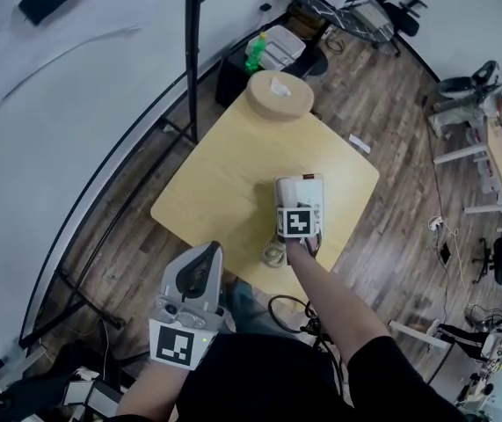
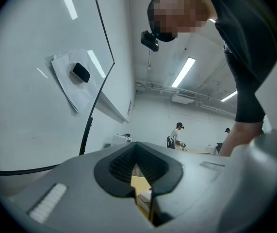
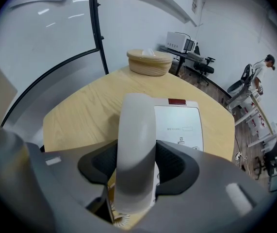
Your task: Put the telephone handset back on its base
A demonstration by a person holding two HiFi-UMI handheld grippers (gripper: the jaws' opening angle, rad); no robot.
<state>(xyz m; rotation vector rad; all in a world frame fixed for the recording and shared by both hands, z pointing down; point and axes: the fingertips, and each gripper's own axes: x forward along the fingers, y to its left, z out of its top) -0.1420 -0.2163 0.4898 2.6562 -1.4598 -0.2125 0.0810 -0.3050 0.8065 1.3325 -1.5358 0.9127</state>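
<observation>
The white telephone handset (image 3: 136,144) runs lengthwise between the jaws of my right gripper (image 3: 137,166), whose dark pads press on both its sides. It hangs over the left part of the white base (image 3: 183,124), which lies flat on the light wooden table (image 3: 85,106). In the head view the right gripper (image 1: 299,205) sits over the base (image 1: 309,185) near the table's front edge, and its marker cube hides the handset. A coiled cord (image 1: 274,254) lies just in front. My left gripper (image 1: 205,255) is held low by the person's body, off the table, jaws together and empty.
A round wooden tissue box (image 1: 279,95) stands at the table's far corner. A black stand pole (image 1: 193,60) rises beside the table's left side, next to a curved white wall. Boxes and a green bottle (image 1: 256,51) sit on the floor behind. Desks and people are far off.
</observation>
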